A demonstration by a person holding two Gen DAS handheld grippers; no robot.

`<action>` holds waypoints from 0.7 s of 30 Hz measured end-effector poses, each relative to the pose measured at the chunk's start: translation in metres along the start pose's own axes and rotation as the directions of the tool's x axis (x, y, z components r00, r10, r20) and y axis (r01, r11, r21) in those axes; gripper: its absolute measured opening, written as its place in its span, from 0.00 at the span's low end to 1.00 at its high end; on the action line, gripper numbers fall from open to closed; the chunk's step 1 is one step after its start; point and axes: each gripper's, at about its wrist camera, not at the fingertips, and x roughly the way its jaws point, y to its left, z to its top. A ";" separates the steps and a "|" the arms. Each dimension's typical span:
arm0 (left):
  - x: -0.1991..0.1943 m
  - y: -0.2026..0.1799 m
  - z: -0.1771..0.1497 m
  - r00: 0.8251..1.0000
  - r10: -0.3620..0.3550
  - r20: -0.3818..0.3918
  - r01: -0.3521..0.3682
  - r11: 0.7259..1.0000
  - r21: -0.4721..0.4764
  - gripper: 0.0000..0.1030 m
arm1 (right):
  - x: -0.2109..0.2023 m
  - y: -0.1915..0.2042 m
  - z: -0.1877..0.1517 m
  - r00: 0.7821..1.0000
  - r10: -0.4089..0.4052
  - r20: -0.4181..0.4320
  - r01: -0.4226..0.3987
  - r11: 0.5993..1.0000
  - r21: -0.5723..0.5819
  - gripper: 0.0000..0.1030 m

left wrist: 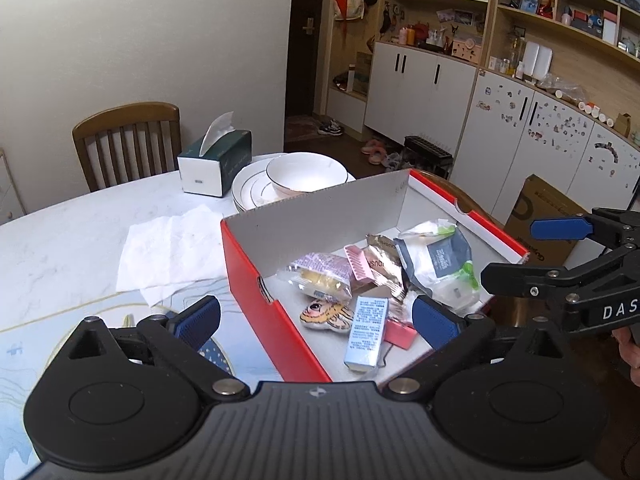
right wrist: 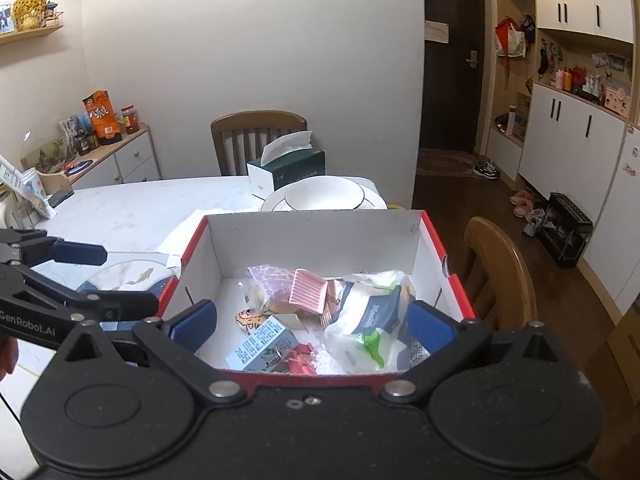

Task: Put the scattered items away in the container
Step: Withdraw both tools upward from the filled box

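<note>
A red cardboard box point(left wrist: 256, 280) with a white inside stands on the table; it also shows in the right wrist view point(right wrist: 312, 236). Inside lie a white and grey pouch point(left wrist: 438, 262), a pink comb point(left wrist: 359, 262), a purple snack pack point(left wrist: 320, 274), a tiger toy point(left wrist: 326, 315) and a light blue carton point(left wrist: 366, 330). My left gripper point(left wrist: 316, 320) is open and empty over the box's near left wall. My right gripper point(right wrist: 312, 324) is open and empty above the box's near edge. The pouch point(right wrist: 372, 320) and carton point(right wrist: 260, 346) lie between its fingers' line of sight.
A flat white tissue point(left wrist: 168, 252) lies left of the box. Stacked plates with a bowl point(left wrist: 304, 176) and a tissue box point(left wrist: 216, 164) stand behind it. Wooden chairs stand at the far side point(left wrist: 128, 144) and right of the table point(right wrist: 504, 276).
</note>
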 end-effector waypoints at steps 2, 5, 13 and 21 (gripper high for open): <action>-0.004 -0.002 -0.001 1.000 -0.002 0.000 0.002 1.000 -0.003 1.00 | -0.003 0.001 -0.001 1.000 -0.006 0.003 0.006 1.000 0.008 0.99; -0.010 -0.005 -0.002 1.000 -0.004 -0.003 0.004 1.000 -0.004 1.00 | -0.007 0.003 -0.003 1.000 -0.007 0.001 0.007 1.000 0.013 0.99; -0.016 -0.015 -0.004 1.000 -0.008 -0.003 0.008 1.000 0.022 1.00 | -0.014 0.004 -0.005 1.000 -0.025 -0.002 0.025 1.000 0.019 0.99; -0.017 -0.018 -0.006 1.000 -0.013 -0.012 0.014 1.000 0.023 1.00 | -0.016 0.007 -0.008 0.999 -0.041 -0.011 0.041 0.999 0.012 0.99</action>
